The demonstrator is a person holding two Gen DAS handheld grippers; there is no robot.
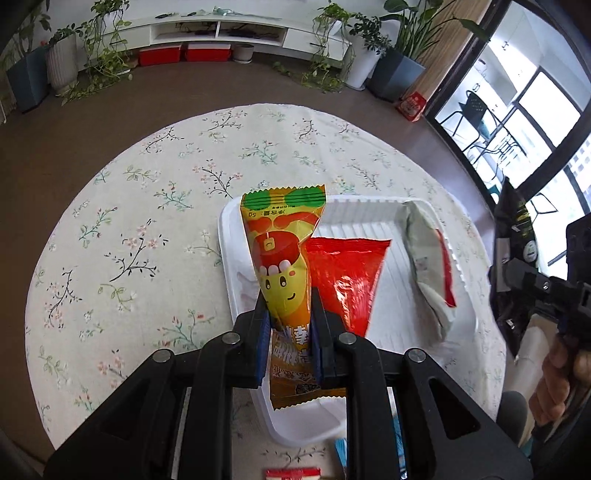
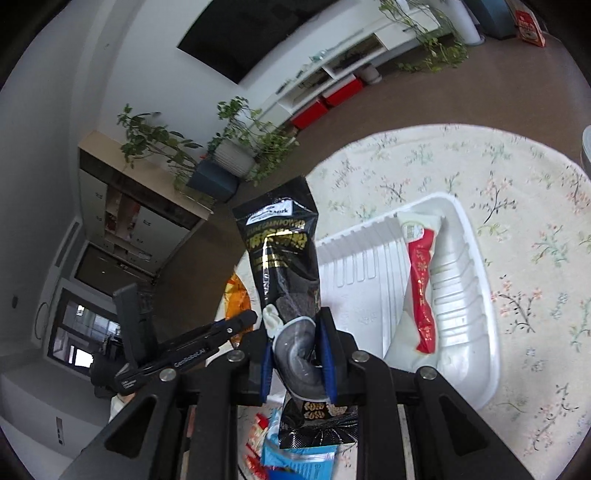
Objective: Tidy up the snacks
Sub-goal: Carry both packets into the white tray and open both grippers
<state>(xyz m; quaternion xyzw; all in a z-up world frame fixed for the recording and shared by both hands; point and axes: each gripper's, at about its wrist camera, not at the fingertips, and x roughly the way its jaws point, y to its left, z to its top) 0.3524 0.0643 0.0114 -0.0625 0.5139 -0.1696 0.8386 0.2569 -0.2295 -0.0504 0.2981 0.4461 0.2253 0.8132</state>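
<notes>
My left gripper [image 1: 290,310] is shut on a yellow-orange snack packet [image 1: 282,251] with a cartoon face, held over the left part of a white ribbed tray [image 1: 362,212]. In the tray lie a red packet [image 1: 347,280] and a white packet with a red stripe [image 1: 430,266]. My right gripper [image 2: 297,332] is shut on a black snack packet [image 2: 282,251] with gold print, held upright above the tray's left end [image 2: 354,258]. The white and red packet [image 2: 421,291] also shows in the right wrist view. The left gripper's body [image 2: 177,354] shows at the left there.
The tray sits on a round table with a floral cloth [image 1: 147,221]. Loose blue and red packets [image 2: 291,454] lie on the cloth just below my right gripper. Brown floor, potted plants and a white low cabinet [image 1: 221,29] surround the table.
</notes>
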